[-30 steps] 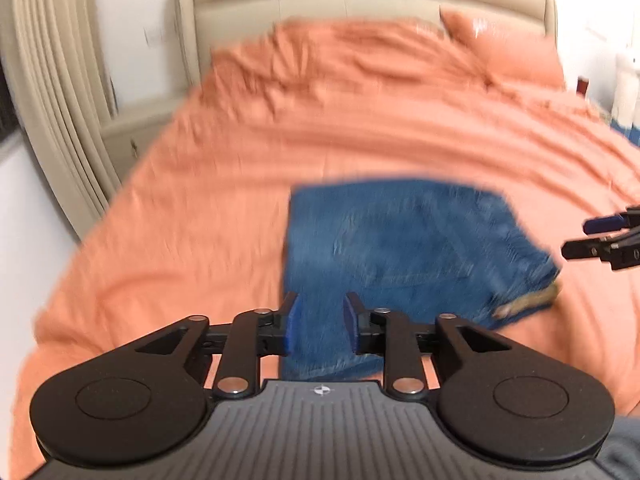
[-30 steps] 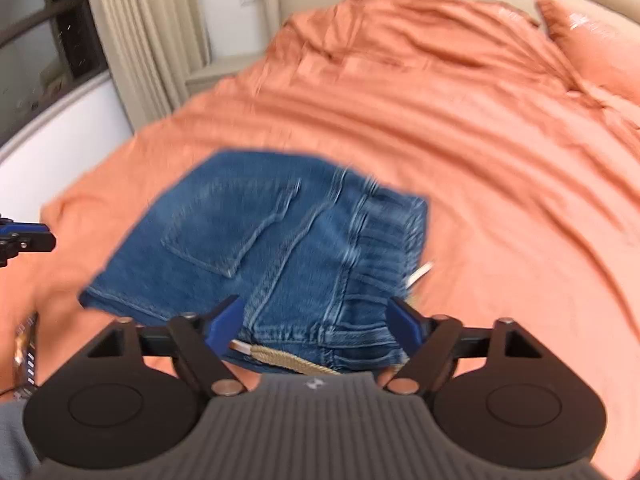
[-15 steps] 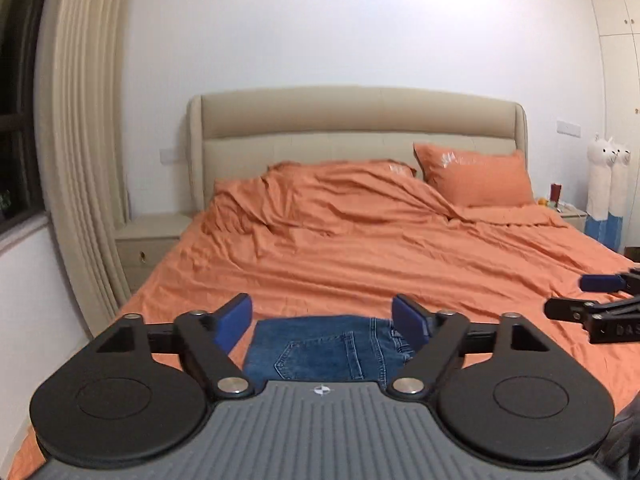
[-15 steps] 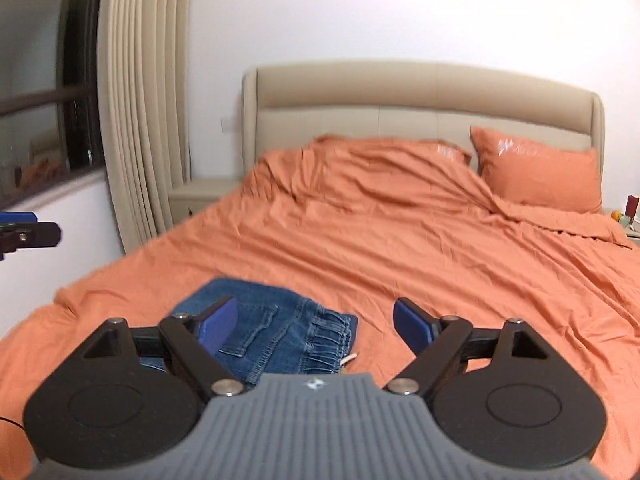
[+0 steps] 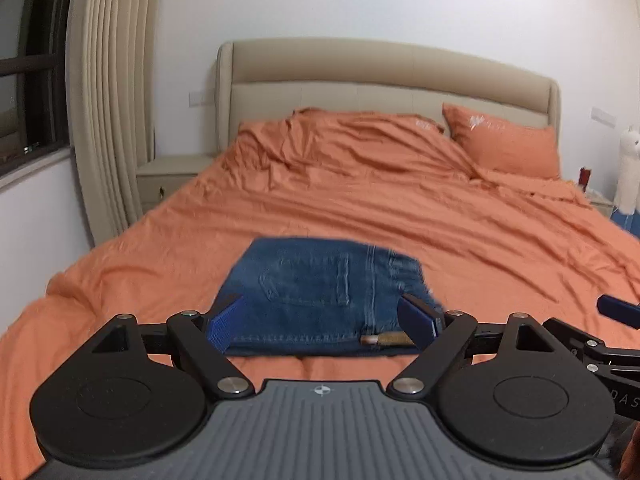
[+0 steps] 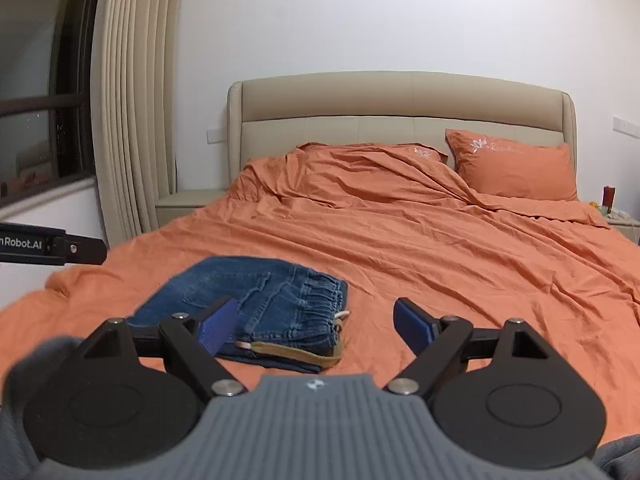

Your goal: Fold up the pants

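The blue denim pants [image 5: 320, 292] lie folded into a compact rectangle on the orange bed sheet [image 5: 400, 216], back pocket up, with a tan drawstring at the near edge. They also show in the right wrist view [image 6: 256, 304]. My left gripper [image 5: 322, 324] is open and empty, held above the bed just short of the pants' near edge. My right gripper [image 6: 316, 326] is open and empty, just right of the pants' waistband. The right gripper's fingers [image 5: 616, 310] show at the left view's right edge.
An orange pillow [image 6: 516, 170] and rumpled duvet lie by the beige headboard [image 6: 400, 108]. A nightstand [image 6: 184, 204] and curtains [image 6: 132, 112] stand at the left. Another nightstand with small items [image 6: 618, 216] is at the right.
Both grippers pulled back and up from the pants, then dipped a little. The left gripper opened from nearly shut. The folded pants lie where they were.
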`<state>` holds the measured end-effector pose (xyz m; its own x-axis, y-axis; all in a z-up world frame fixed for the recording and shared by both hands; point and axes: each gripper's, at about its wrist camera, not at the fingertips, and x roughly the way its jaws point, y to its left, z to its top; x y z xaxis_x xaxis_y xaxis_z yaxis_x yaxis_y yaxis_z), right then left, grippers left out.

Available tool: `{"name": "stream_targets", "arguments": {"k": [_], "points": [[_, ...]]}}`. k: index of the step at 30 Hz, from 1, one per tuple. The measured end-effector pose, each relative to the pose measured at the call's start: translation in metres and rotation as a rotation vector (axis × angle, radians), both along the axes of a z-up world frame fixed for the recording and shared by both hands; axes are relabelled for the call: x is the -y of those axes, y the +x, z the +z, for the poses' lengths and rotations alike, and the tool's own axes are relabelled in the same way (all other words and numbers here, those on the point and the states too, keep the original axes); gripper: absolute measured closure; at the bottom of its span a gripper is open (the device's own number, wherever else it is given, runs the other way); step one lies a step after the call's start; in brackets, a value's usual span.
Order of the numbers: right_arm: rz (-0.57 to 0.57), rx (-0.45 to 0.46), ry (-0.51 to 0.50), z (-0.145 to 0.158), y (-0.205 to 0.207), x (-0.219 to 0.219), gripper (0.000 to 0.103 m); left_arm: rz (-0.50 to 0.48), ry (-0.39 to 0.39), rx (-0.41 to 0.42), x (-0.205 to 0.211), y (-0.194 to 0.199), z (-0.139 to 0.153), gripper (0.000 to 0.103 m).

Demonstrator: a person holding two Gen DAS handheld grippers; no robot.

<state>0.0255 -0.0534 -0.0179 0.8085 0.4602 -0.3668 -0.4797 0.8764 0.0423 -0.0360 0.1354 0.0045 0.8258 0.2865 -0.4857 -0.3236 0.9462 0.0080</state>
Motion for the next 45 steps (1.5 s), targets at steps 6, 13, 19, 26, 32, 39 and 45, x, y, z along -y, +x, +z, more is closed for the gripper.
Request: {"name": "stream_targets", "arguments": {"k": [6, 13, 19, 26, 32, 39, 45], "points": [[-0.016, -0.034, -0.057, -0.047, 0.019, -0.005, 0.021, 0.045, 0.008, -0.072, 0.000, 0.011, -0.032, 0.004], [0.004, -0.106, -0.035, -0.069, 0.041, -0.004, 0.021, 0.073, 0.009, -0.142, 0.003, 0.024, -0.051, 0.005], [0.028, -0.125, -0.025, -0.070, 0.044, -0.007, 0.021, 0.076, 0.030, -0.153, 0.006, 0.023, -0.050, 0.005], [0.031, -0.119, 0.006, -0.063, 0.040, -0.003, 0.021, 0.075, 0.031, -0.150, 0.005, 0.023, -0.048, 0.005], [0.027, -0.107, 0.009, -0.059, 0.038, -0.002, 0.021, 0.074, 0.029, -0.147, 0.005, 0.022, -0.048, 0.005], [0.033, -0.099, 0.004, -0.057, 0.036, -0.004, 0.021, 0.072, 0.025, -0.144, 0.006, 0.021, -0.046, 0.005], [0.034, -0.099, 0.004, -0.057, 0.035, -0.005, 0.021, 0.073, 0.019, -0.142, 0.007, 0.021, -0.046, 0.005]]}}
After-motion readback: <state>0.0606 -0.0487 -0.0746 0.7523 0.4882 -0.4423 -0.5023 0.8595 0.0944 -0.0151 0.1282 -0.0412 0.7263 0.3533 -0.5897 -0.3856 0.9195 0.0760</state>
